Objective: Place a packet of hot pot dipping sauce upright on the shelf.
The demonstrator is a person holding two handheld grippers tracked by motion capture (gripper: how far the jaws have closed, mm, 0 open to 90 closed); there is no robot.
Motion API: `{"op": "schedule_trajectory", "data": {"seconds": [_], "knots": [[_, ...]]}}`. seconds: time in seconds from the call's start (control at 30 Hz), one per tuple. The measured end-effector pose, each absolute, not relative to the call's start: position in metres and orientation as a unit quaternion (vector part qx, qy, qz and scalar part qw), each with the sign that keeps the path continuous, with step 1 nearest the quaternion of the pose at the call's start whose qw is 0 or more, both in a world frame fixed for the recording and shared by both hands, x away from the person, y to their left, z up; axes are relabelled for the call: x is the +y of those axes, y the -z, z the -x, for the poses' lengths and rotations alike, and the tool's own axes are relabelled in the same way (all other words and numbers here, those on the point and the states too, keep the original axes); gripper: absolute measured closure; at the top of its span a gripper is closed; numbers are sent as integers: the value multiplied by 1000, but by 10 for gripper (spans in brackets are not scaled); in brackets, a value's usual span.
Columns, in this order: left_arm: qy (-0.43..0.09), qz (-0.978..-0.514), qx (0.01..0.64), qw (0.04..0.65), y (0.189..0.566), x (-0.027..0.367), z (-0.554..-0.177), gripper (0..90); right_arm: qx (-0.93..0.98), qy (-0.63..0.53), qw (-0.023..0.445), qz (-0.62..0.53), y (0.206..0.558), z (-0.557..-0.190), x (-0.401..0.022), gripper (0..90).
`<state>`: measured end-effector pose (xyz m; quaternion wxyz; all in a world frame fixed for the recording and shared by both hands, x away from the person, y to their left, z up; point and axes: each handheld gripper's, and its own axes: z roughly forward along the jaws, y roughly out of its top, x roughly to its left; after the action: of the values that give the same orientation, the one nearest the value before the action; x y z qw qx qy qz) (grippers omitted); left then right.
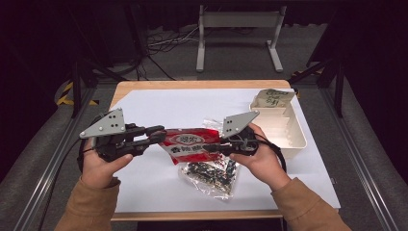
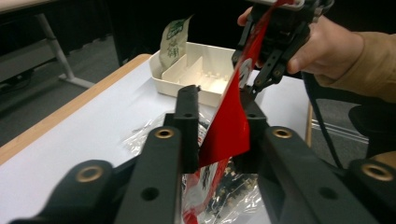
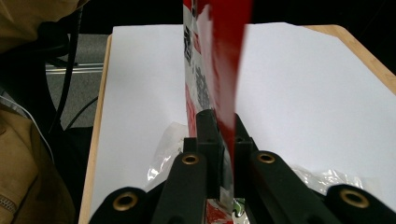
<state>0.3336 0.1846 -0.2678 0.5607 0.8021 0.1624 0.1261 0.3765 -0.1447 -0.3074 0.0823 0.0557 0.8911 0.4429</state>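
Pinching red snack bag (image 1: 190, 143) in right tool (image 1: 217, 147).

You look down on a light wooden table (image 1: 144, 87) topped with a white sheet (image 1: 159, 108). Around it lies grey carpet floor (image 1: 240, 67) in a dark room. Beyond the table stands a grey metal frame (image 1: 238, 33), with tangled black cables (image 1: 163, 41) beside it.

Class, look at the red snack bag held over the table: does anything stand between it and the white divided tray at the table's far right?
Nothing visible does. The red snack bag hangs between both grippers; bare white paper leads to the white divided tray.
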Motion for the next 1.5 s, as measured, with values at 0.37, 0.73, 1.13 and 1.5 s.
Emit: {"op": "schedule_trajectory", "data": {"seconds": [0.37,0.73,1.13,1.5], "knots": [[-143,-783,163,583,271,185,-337,455,888,-443,99,-73,294,-378,-167,881],[-157,-774,177,588,274,196,-341,408,881,-449,115,-94,284,-379,-190,882],[-161,-772,205,579,282,209,-351,394,868,-461,131,-128,273,-383,-223,882],[-165,-776,235,562,292,216,-362,352,858,-466,148,-159,268,-390,-252,883]]}}
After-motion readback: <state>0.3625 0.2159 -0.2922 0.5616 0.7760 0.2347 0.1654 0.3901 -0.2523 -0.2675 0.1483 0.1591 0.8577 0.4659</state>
